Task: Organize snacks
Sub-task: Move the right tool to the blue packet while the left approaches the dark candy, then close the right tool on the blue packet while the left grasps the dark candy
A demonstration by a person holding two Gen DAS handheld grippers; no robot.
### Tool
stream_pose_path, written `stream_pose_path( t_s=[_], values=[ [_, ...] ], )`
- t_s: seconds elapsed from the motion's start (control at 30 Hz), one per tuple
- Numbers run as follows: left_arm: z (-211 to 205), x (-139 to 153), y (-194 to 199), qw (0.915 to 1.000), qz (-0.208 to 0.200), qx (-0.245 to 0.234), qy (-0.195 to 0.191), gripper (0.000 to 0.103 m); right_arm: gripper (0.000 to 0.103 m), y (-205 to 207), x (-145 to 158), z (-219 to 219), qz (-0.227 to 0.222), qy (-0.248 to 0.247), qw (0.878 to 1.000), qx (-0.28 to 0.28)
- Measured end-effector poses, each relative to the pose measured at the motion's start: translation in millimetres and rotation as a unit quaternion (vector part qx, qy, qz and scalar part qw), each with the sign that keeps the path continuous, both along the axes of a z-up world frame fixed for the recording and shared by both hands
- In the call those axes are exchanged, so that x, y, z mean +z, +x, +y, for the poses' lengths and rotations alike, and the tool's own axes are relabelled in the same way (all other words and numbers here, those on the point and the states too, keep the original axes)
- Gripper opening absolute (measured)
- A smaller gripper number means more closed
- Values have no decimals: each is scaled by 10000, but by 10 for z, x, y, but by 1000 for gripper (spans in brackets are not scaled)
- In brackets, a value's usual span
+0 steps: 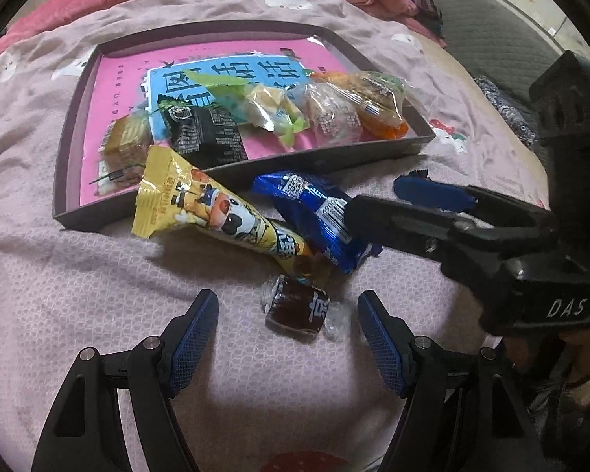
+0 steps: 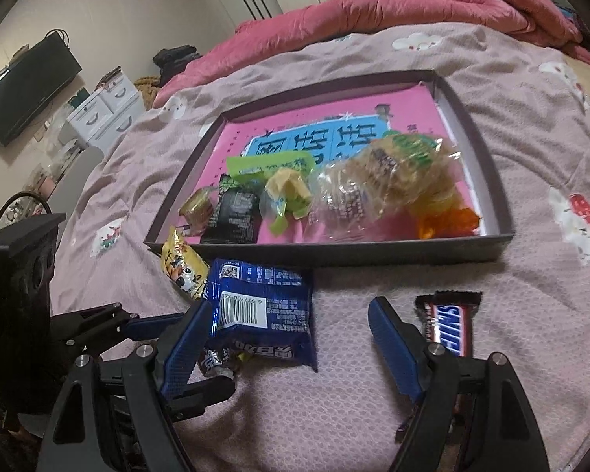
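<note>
A dark shallow tray (image 1: 65, 181) (image 2: 334, 253) lined with a pink book lies on the bed and holds several wrapped snacks (image 1: 334, 110). In front of it lie a yellow cartoon packet (image 1: 216, 208) (image 2: 181, 267), a blue packet (image 1: 314, 212) (image 2: 261, 310) and a small brown candy (image 1: 295, 308) (image 2: 216, 364). My left gripper (image 1: 289, 334) is open, its pads on either side of the brown candy and clear of it. My right gripper (image 2: 291, 303) (image 1: 375, 196) is open around the blue packet, whose left edge lies against the left finger. A Snickers bar (image 2: 448, 322) lies just outside the right finger.
The mauve printed bedspread (image 1: 78, 295) covers the bed, with a bunched pink quilt (image 2: 432, 4) behind the tray. The bed's edge runs along the right in the left wrist view. A white drawer unit (image 2: 106, 110) and a wall-mounted screen (image 2: 27, 86) stand beyond the bed.
</note>
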State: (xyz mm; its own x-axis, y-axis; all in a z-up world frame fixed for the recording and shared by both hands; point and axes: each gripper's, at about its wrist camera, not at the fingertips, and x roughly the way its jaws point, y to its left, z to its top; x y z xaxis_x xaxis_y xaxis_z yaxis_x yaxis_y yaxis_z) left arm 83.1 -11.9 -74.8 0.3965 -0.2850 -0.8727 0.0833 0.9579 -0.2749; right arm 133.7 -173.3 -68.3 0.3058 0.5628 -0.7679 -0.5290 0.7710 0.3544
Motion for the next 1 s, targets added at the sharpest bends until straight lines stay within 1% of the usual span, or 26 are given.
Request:
stream_pose_path(
  t_s=[0.07, 0.17, 0.23, 0.37, 0.43, 0.47, 0.5, 0.63, 0.7, 0.87, 0.93, 1.0],
  values=[
    [10, -7, 24, 10000, -9, -5, -37, 75, 81, 18, -50, 34, 82, 2, 10000, 36],
    [10, -20, 36, 10000, -20, -17, -47, 72, 81, 43, -115, 93, 170, 14, 9998, 112],
    [16, -23, 35, 10000, -25, -16, -57, 70, 81, 48, -130, 118, 165, 49, 9997, 162],
    [22, -30, 23, 10000, -17, -19, -83, 69, 80, 69, -171, 178, 224, 139, 9992, 290],
    [25, -31, 20, 10000, -11, -24, -85, 69, 77, 69, -204, 225, 281, 172, 9987, 400],
    [27, -31, 21, 10000, -8, -25, -88, 69, 73, 75, -233, 257, 358, 197, 9982, 441],
    [30, -33, 21, 10000, -3, -20, -90, 69, 72, 80, -257, 283, 413, 197, 9979, 461],
    [34, -40, 22, 10000, 7, -12, -75, 67, 65, 78, -259, 257, 415, 322, 9976, 462],
    [29, -42, 34, 10000, 5, -13, -74, 66, 59, 70, -257, 226, 450, 406, 9971, 467],
    [-8, -52, 57, 10000, -17, -51, -19, 58, 57, 25, -200, 173, 274, 315, 9980, 467],
    [-26, -51, 57, 9999, -32, -94, -23, 53, 57, 12, -182, 131, 220, 273, 9986, 405],
    [-42, -63, 59, 9999, -14, -129, 3, 53, 57, 37, -215, 81, 369, 310, 9982, 363]
  ],
)
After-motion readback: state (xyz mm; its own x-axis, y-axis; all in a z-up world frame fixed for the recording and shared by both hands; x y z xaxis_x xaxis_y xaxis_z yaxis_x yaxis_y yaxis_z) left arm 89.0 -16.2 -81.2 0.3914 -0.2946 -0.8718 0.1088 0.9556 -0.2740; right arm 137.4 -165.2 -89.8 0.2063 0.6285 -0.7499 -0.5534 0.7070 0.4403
